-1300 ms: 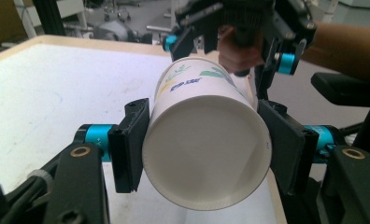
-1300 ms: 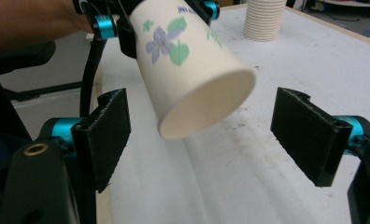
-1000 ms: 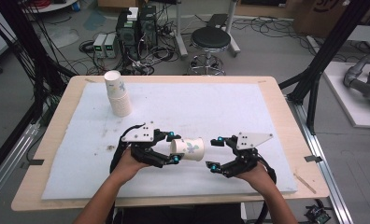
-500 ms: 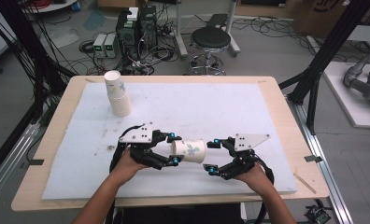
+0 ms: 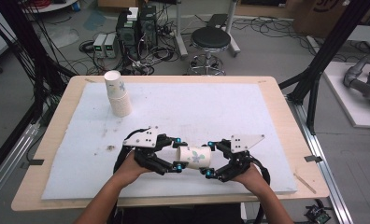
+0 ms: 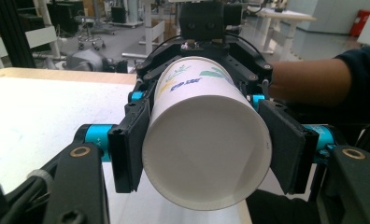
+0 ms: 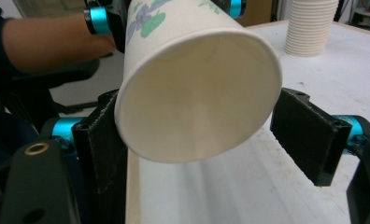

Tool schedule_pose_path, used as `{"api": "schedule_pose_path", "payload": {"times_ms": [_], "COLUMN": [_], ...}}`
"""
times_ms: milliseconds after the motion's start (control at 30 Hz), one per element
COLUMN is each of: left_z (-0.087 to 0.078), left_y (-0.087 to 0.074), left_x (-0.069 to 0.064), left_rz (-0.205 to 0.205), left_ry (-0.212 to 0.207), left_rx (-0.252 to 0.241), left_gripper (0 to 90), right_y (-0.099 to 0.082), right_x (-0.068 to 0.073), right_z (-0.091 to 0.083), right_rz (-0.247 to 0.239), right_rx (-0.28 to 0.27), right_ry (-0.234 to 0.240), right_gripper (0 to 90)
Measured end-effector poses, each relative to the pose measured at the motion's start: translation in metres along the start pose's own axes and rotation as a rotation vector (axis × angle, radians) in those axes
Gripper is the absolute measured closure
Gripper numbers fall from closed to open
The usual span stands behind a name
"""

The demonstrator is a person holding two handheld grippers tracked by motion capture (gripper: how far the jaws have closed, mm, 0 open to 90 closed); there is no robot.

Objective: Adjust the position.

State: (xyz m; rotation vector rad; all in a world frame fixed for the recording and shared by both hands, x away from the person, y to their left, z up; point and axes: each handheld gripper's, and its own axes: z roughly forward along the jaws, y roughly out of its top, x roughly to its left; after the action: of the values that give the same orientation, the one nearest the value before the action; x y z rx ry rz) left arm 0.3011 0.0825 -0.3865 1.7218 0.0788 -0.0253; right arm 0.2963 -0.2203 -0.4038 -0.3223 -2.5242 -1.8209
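A white paper cup (image 5: 195, 157) with a green and purple flower print lies level just above the table's front, between my two grippers, which face each other. My left gripper (image 5: 177, 154) is shut on it: in the left gripper view both pads (image 6: 131, 140) press the sides of the cup (image 6: 206, 140), whose wide round end faces the camera. My right gripper (image 5: 208, 158) is open around the other end. In the right gripper view the cup (image 7: 197, 93) touches the left pad (image 7: 106, 154), while the right pad (image 7: 309, 140) stands apart from it.
A tall stack of paper cups (image 5: 117, 93) stands at the back left of the white mat (image 5: 197, 107) and appears again as a stack (image 7: 312, 25) in the right gripper view. The wooden table edge (image 5: 286, 121) frames the mat. A stool and cables lie beyond the table.
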Motion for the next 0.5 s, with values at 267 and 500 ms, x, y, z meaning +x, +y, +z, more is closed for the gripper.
{"api": "schedule_pose_path", "payload": {"times_ms": [267, 500], "left_z": [0.0008, 0.0003], "left_y": [-0.0040, -0.0065], "left_x": [0.0015, 0.0028], "left_rz": [-0.015, -0.039], "left_ry": [-0.012, -0.012], "left_rx": [-0.034, -0.038], "left_gripper": [37.0, 36.9], "right_y": [0.0010, 0.0017], "right_x": [-0.0005, -0.0004], "right_z": [-0.0020, -0.0035], "right_rz": [-0.006, 0.006], "right_rx": [-0.047, -0.060], "right_ry": [0.033, 0.032], "right_gripper": [28.5, 33.5]}}
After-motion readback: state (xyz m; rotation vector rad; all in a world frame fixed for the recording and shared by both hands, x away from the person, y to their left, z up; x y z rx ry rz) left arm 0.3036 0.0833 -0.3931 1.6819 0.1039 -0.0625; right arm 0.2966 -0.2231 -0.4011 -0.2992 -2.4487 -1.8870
